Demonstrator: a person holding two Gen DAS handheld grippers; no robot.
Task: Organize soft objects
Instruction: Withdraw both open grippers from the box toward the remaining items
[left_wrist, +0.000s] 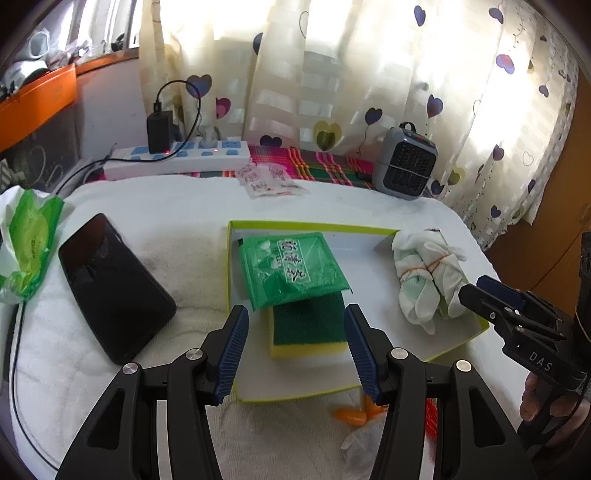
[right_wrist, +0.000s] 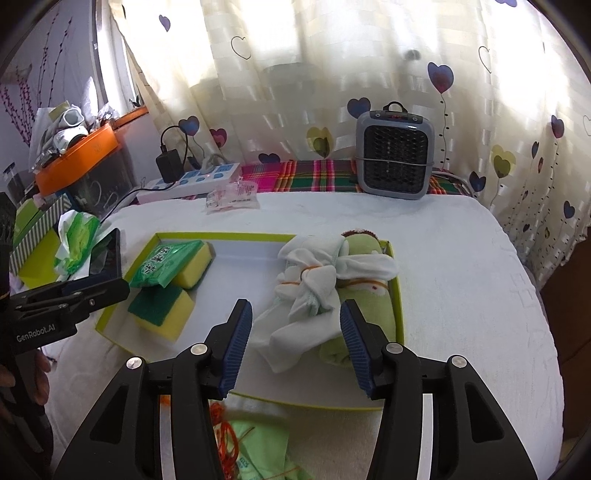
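- Now we hold our left gripper (left_wrist: 293, 343) over the near left part of a shallow tray (left_wrist: 314, 226) with a lime-green rim; its jaws stand apart with nothing pressed between them.
- Beyond those jaws lies a yellow sponge with a dark green top (left_wrist: 308, 330), and a green packet (left_wrist: 291, 269) rests partly on it.
- From the right wrist view we see a second yellow sponge (right_wrist: 194, 267) under the packet, closer to the tray's far left corner.
- Our right gripper (right_wrist: 295, 343) hangs over the tray's near right part, jaws apart, gripping nothing.
- Just past them sits a white cloth bundle (right_wrist: 314, 284) tied with an orange rubber band, leaning on a rolled light green cloth (right_wrist: 364, 295) along the tray's right wall.
- Under the tray a white towel (right_wrist: 461, 277) covers the surface.
- Off the tray's left side lies a black phone (left_wrist: 114, 284), and a small grey heater (right_wrist: 393, 149) stands at the far edge by the curtain (right_wrist: 314, 55).
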